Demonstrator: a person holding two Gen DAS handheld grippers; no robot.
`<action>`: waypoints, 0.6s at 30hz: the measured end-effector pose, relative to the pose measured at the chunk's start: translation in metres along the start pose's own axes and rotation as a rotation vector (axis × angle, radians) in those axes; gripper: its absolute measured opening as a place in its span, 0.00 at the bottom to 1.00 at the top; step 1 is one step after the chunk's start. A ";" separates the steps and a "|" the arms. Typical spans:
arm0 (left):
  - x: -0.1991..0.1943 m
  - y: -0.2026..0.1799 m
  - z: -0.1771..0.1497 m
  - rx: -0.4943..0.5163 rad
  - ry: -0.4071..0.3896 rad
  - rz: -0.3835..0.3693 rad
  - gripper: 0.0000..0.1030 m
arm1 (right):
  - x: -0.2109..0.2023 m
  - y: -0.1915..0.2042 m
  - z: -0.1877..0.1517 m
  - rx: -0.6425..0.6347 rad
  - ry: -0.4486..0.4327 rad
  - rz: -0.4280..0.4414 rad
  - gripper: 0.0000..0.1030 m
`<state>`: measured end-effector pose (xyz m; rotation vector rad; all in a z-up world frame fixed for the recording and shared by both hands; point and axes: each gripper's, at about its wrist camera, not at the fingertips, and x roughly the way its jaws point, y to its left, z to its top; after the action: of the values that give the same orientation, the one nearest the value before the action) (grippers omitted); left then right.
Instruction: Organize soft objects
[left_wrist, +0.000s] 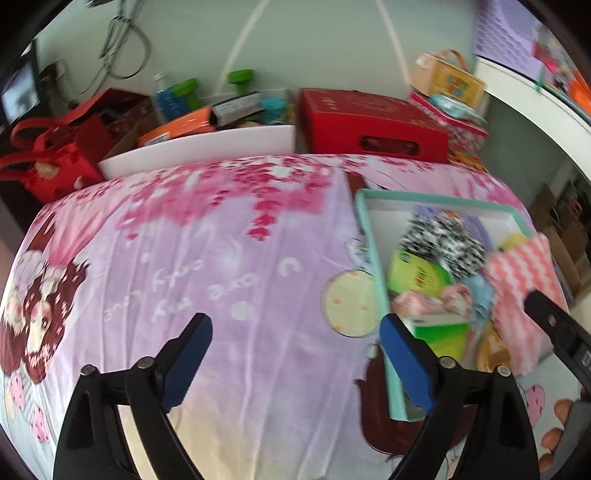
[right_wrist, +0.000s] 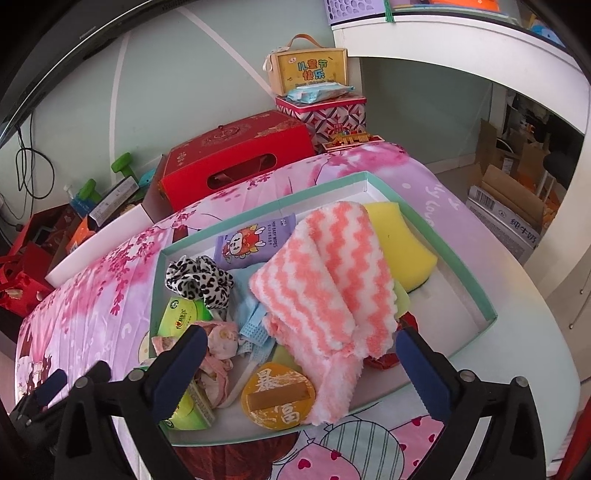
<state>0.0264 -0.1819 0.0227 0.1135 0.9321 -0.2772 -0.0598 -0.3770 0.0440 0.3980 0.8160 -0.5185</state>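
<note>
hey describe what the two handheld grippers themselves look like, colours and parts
Both the left gripper and the right gripper have black plastic linkage arms joined by round silver pivot bolts. Each finger ends in a flat dark blue ribbed pad. No cables, markings or sleeves show on them.

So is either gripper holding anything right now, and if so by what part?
Nothing is held. The left gripper is open over the bedsheet; the right gripper is open above the pink striped towel, its pads clear of it.

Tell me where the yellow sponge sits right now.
In the right wrist view, the yellow sponge lies in the far right part of the teal-rimmed box, partly under the pink-and-white striped towel.
</note>
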 end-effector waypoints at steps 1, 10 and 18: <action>0.001 0.005 0.001 -0.017 -0.001 0.008 0.91 | 0.000 0.000 0.000 -0.002 0.001 0.000 1.00; 0.011 0.046 0.000 -0.183 0.028 0.106 0.91 | 0.007 0.010 -0.005 -0.048 0.049 -0.024 1.00; 0.009 0.057 -0.011 -0.198 0.055 0.116 0.91 | 0.007 0.029 -0.013 -0.128 0.090 -0.038 1.00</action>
<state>0.0395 -0.1267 0.0078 -0.0078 0.9992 -0.0740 -0.0466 -0.3493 0.0347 0.2894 0.9399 -0.4836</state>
